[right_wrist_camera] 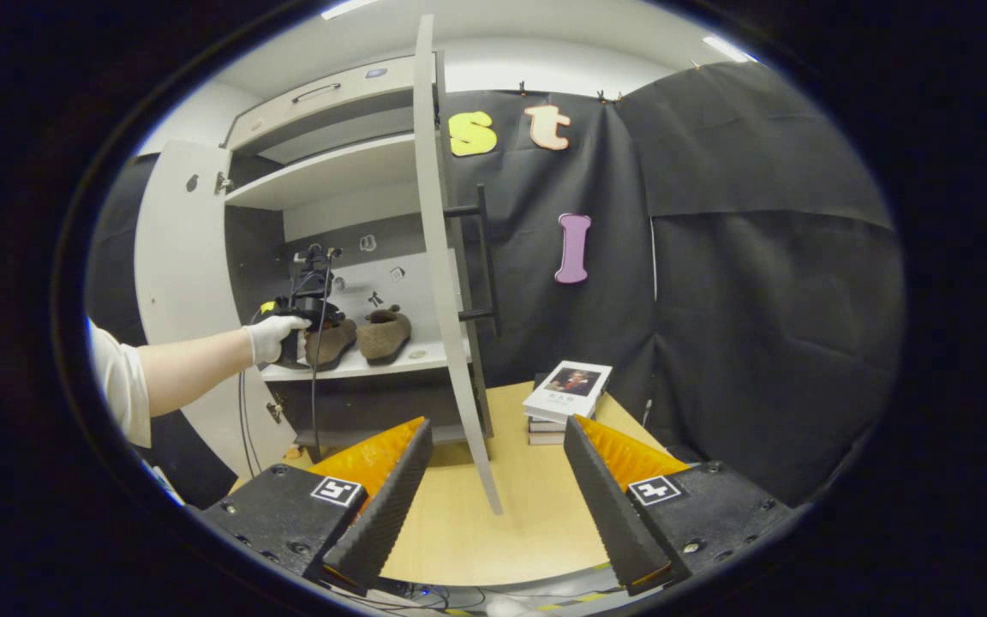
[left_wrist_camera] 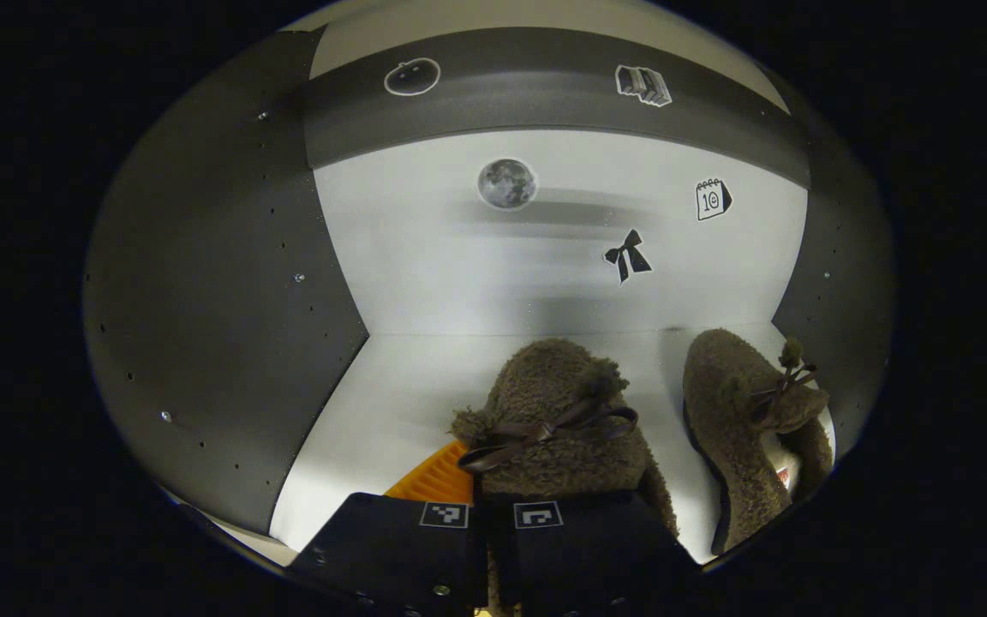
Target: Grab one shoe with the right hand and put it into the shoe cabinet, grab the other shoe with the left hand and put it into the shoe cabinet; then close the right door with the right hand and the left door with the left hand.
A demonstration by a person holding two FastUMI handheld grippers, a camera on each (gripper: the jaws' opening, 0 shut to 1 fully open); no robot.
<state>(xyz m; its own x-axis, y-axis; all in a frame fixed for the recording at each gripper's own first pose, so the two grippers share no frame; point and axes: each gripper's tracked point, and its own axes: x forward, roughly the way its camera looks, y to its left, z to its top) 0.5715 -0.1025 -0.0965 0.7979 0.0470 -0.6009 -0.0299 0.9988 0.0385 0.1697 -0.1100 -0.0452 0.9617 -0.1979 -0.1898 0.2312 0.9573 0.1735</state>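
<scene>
Inside the shoe cabinet, a fuzzy brown shoe (left_wrist_camera: pixel 549 411) with a ribbon bow lies on the white shelf (left_wrist_camera: pixel 399 403). My left gripper (left_wrist_camera: pixel 492 523) is shut on its near end, and its fingertips are hidden in the fur. The other brown shoe (left_wrist_camera: pixel 738 420) stands to the right, tilted on its side against the cabinet's dark right wall. In the right gripper view both shoes (right_wrist_camera: pixel 384 332) sit on the shelf, with a gloved hand (right_wrist_camera: pixel 271 336) holding the left gripper (right_wrist_camera: pixel 309 300) over them. My right gripper (right_wrist_camera: pixel 493 497) is open above the table, holding nothing.
The right door (right_wrist_camera: pixel 451 300) stands open, edge-on, with a black handle (right_wrist_camera: pixel 483 257). The left door (right_wrist_camera: pixel 176 283) is swung wide. A stack of books (right_wrist_camera: pixel 566 390) lies on the wooden table (right_wrist_camera: pixel 476 523) right of the cabinet. Stickers dot the cabinet's back wall (left_wrist_camera: pixel 425 248).
</scene>
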